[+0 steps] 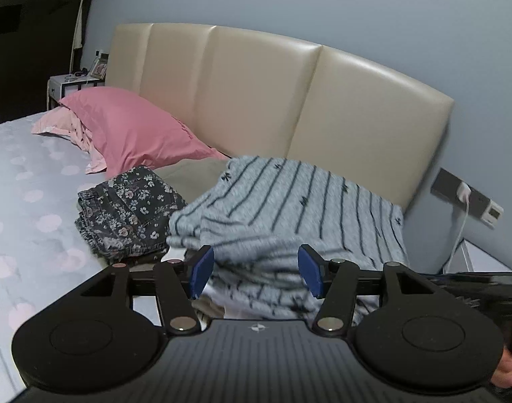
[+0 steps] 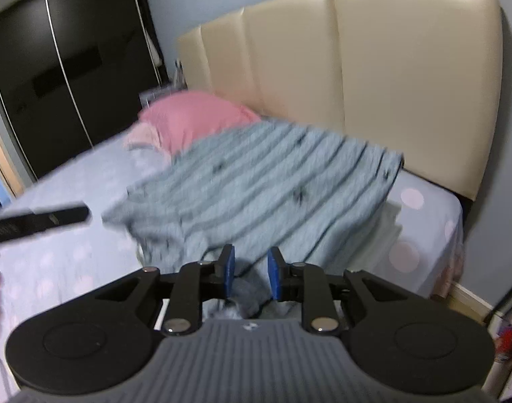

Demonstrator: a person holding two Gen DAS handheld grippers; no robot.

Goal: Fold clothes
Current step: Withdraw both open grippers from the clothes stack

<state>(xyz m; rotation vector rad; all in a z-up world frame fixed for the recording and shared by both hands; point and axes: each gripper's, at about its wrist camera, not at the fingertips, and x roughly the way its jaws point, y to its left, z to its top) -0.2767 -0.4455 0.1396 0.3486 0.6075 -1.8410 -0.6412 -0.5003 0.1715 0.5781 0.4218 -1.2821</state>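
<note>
Striped grey garment (image 1: 289,208): was spread over the near end of the bed (image 1: 27,201), below the headboard (image 1: 256,94), its front edge bunched. Left gripper (image 1: 256,272): was held with jaws released and wide apart above that edge, the blue pads (image 1: 202,270) clear of the cloth. Right gripper (image 2: 251,277): jaws were parted narrowly, nothing pinched, grey fabric lying beneath. Folded floral garment (image 1: 128,215): was set just beside the striped one. Pink pillow (image 1: 135,127): was propped against the headboard.
</note>
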